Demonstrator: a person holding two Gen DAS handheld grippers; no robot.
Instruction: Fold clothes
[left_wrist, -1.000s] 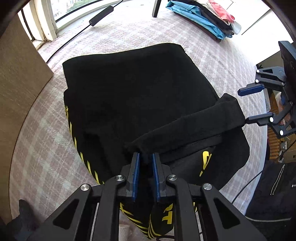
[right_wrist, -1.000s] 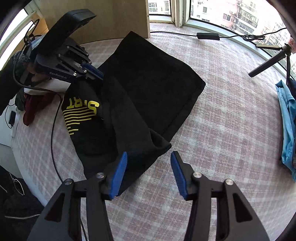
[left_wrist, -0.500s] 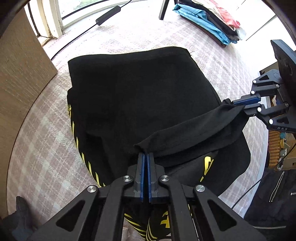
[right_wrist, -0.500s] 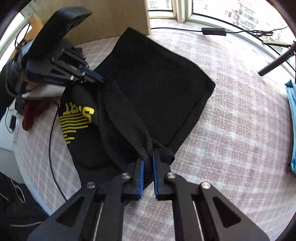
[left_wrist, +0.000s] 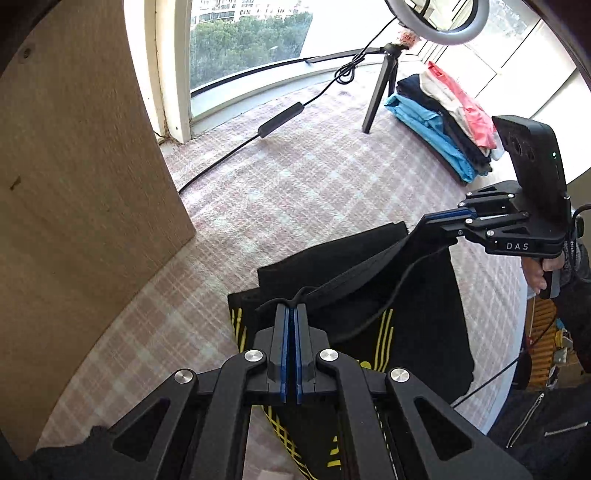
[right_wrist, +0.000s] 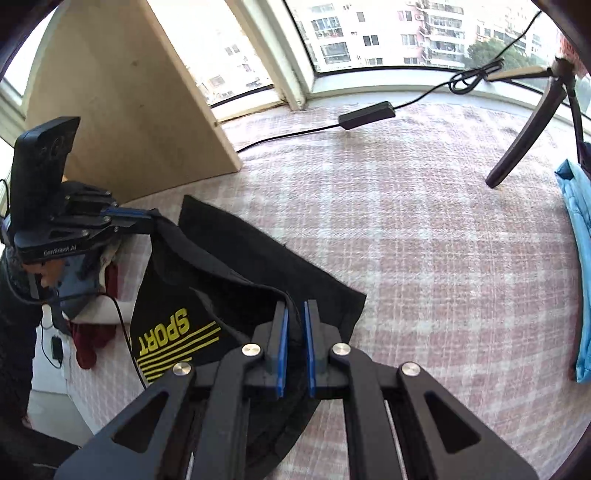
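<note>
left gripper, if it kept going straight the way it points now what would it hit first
Most likely the black garment its own jaws already pinch; past that fold lies the pink checked cover. Depth is hard to judge through the fisheye.

Window (left_wrist: 251, 40): curved, bright daylight, trees and buildings outside.
Wooden panel (left_wrist: 74, 206): upright, left of window.
Checked cover (right_wrist: 424, 229): pink-white, spreading below window.
Ring light (left_wrist: 436, 22): on tripod, right of window.

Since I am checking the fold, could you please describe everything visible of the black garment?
The black garment is soft knit fabric with yellow stripes and the word SPORT. Its lower part lies on the pink checked cover. One edge is lifted and stretched taut between the left gripper and the right gripper, both shut on it.
</note>
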